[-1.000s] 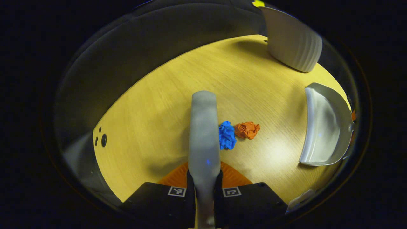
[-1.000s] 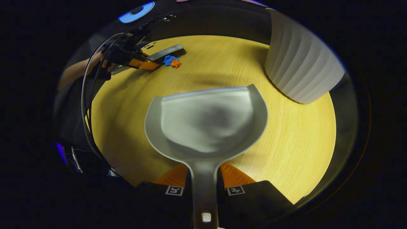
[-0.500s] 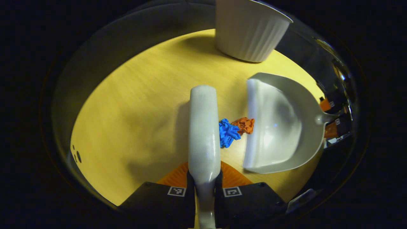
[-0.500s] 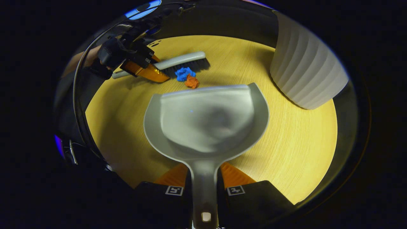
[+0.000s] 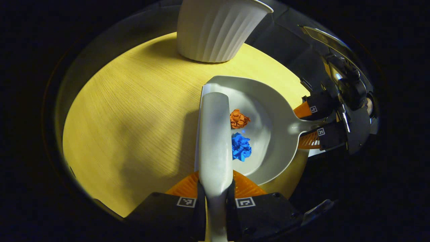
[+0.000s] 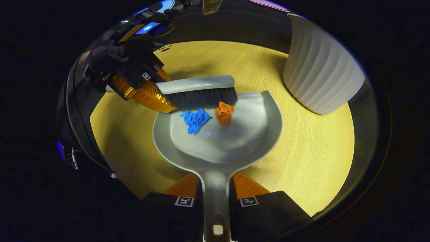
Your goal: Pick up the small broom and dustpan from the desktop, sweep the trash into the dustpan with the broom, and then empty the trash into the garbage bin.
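My left gripper (image 5: 215, 198) is shut on the handle of the small grey broom (image 5: 214, 134), whose black bristles (image 6: 201, 98) rest at the front lip of the grey dustpan (image 6: 231, 141). My right gripper (image 6: 216, 198) is shut on the dustpan's handle (image 6: 215, 198). A crumpled blue scrap (image 6: 196, 120) and a crumpled orange scrap (image 6: 224, 112) lie inside the dustpan, just in front of the bristles. In the left gripper view the blue scrap (image 5: 240, 147) and the orange scrap (image 5: 238, 119) sit in the dustpan (image 5: 268, 148) to the right of the broom, and my right gripper (image 5: 314, 126) holds the handle.
A white ribbed garbage bin (image 6: 319, 70) stands on the yellow wooden desktop (image 6: 312, 151), at the far right in the right gripper view; in the left gripper view the bin (image 5: 216, 30) is at top centre. The desktop edge (image 5: 84, 198) lies close on the left.
The broom has swept both scraps off the desktop into the dustpan. Broom and dustpan have closed together, and the broom's bristles now meet the pan's lip.
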Tool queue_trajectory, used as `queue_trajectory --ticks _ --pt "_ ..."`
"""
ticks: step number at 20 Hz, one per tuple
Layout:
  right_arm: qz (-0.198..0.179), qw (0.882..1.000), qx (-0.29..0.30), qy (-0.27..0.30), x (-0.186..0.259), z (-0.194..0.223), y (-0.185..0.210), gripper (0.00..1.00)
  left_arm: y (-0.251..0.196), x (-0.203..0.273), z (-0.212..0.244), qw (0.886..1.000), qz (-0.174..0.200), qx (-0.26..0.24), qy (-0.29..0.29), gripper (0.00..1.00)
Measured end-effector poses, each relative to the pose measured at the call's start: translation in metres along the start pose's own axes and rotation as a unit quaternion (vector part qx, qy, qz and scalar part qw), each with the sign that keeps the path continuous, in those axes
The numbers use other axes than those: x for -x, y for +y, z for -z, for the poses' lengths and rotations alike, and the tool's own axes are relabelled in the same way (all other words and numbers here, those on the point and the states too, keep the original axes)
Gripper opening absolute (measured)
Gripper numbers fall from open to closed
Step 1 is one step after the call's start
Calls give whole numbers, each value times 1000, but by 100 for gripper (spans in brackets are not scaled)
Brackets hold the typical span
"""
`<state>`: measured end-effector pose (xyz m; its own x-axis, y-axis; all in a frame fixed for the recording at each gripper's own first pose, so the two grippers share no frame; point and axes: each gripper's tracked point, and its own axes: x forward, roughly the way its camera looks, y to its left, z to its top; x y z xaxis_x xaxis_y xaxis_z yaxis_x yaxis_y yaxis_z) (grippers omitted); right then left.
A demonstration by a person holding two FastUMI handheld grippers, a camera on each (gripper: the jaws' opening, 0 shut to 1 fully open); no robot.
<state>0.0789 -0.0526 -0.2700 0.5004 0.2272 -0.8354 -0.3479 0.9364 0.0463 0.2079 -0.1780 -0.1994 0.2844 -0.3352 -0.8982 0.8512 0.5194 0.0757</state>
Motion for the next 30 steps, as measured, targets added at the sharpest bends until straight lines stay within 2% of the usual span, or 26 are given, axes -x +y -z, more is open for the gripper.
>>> queue_trajectory --ticks 3,6,10,12,15,20,22,23,24,27,30 --pt "9 1000 -2 -4 4 2 0 34 4 19 1 998 -33 36 -48 28" --pt "14 1000 -14 -11 5 3 0 34 11 45 15 990 -69 83 -93 28" --pt "23 999 -35 -22 13 2 2 34 33 86 65 968 -141 161 -134 28" --pt "37 998 -42 -28 17 3 2 34 46 101 102 955 -165 197 -149 28" --pt "60 996 -52 -41 31 -2 4 34 65 96 168 937 -176 253 -164 28" --pt "85 991 -84 -62 44 -3 11 34 92 41 246 910 -194 316 -185 28" --pt "97 988 -96 -71 47 -6 10 34 98 27 273 904 -186 335 -190 28" --pt "101 986 -103 -78 48 -11 9 31 102 20 285 902 -184 340 -192 28" --pt "105 985 -109 -85 51 -15 8 34 104 16 294 900 -187 344 -191 28" --pt "120 979 -116 -113 65 -29 0 34 97 24 289 894 -195 354 -191 28" --pt "128 974 -124 -138 87 -49 -14 34 102 30 296 892 -187 364 -194 28"
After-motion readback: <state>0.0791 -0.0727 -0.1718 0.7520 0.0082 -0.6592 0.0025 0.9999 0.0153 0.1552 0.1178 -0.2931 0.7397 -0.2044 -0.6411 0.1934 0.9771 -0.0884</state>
